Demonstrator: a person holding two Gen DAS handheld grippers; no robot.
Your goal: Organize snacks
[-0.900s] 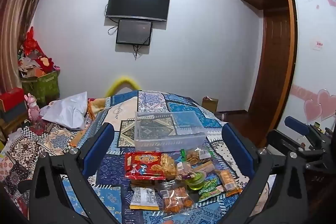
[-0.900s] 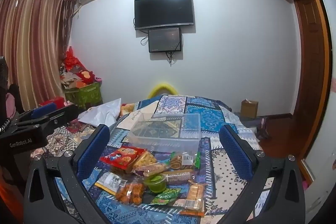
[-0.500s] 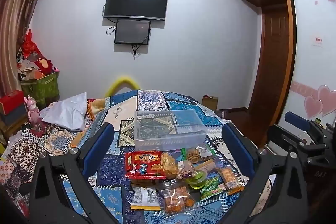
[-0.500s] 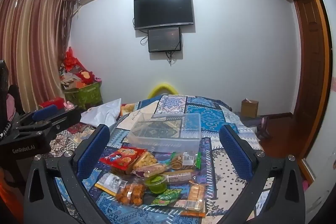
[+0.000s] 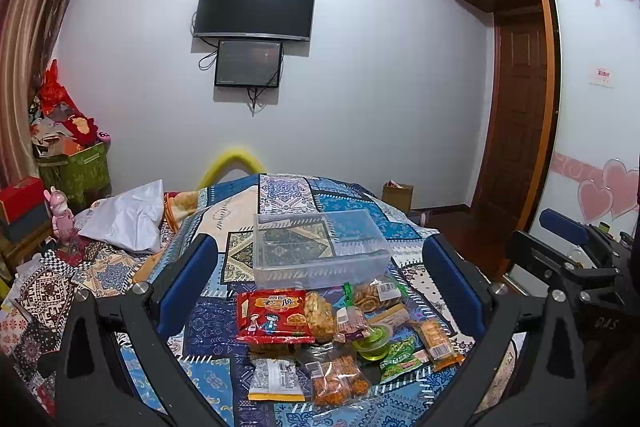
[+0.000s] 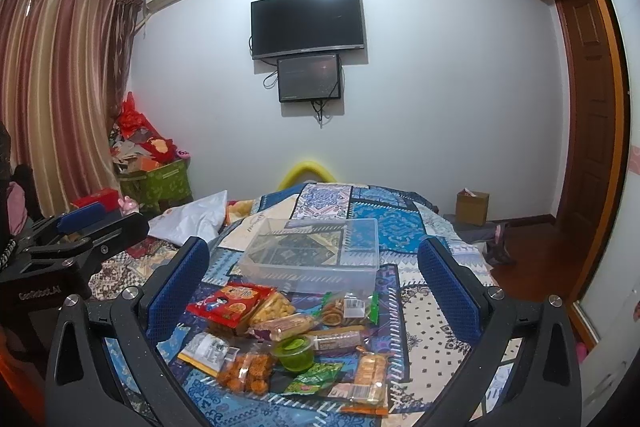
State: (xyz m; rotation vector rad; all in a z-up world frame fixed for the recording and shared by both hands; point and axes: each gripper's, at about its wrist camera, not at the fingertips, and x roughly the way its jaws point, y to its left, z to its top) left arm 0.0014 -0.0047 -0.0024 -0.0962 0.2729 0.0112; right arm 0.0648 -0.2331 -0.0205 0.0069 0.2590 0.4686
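Both grippers, left gripper (image 5: 316,275) and right gripper (image 6: 314,275), gape empty; snacks (image 5: 344,339) lie just below-ahead between the jaws, seemingly nearer the left, clear bin (image 5: 320,247) beyond.

We are viewing a home bedroom: patterned bedspread (image 5: 288,195) at 6 o'clock, wall television (image 5: 256,7) at 12, curtains (image 6: 60,87) at 9.

The left gripper (image 5: 320,281) stood with its blue-padded jaws spread wide and nothing between the pads. Just ahead of it lay a clear plastic bin (image 5: 320,251) on the patterned bedspread (image 5: 280,195). Nearer, between the fingers, sat the snacks: a red packet (image 5: 274,315), a green jelly cup (image 5: 374,341), and what seemed to be small cracker packs. The right gripper (image 5: 568,247) hung off to its right.
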